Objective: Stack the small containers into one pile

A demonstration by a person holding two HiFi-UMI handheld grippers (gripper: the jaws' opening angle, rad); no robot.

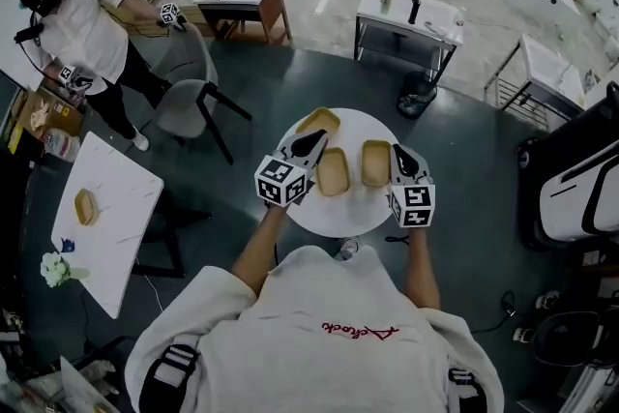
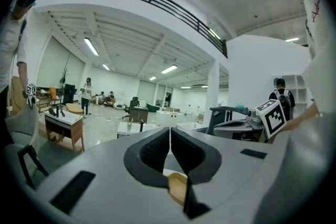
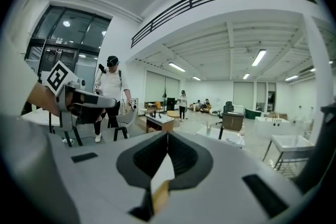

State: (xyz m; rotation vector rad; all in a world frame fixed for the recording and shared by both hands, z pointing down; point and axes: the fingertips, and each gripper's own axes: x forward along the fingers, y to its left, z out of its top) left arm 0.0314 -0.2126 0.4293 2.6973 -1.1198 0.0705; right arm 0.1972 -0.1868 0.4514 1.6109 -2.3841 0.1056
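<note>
While both tools sit low over the round white table [image 1: 360, 210], I read that table as my anchor: it stands on a dark grey floor, and pale tiled floor begins well beyond its far side.

On it lie three shallow tan containers, none stacked. The far container [image 1: 320, 122] sits near the table's far-left rim. The middle container [image 1: 333, 172] lies near the table's centre, and the right container [image 1: 375, 162] lies just beside it toward the right rim.

My left gripper [image 1: 313, 143] comes in over the table's left side with its jaws together and nothing between them. In the head view its tip covers the near edge of the far container. In the left gripper view, one tan container shows just below the closed tips, though I cannot tell which one.

My right gripper [image 1: 397, 156] is at the table's right rim, just beside the right container, with its jaws also pressed together and empty.

Left of the table, well apart, is a grey chair [image 1: 184, 98]. Beyond the chair stands another person [image 1: 82, 34] holding grippers. Further left, a white rectangular table [image 1: 121, 208] carries another tan container [image 1: 85, 206]. Beyond the round table's far-right side stands a white metal-legged table [image 1: 406, 14]. A large white and black machine [image 1: 580, 189] fills the floor to its right.
</note>
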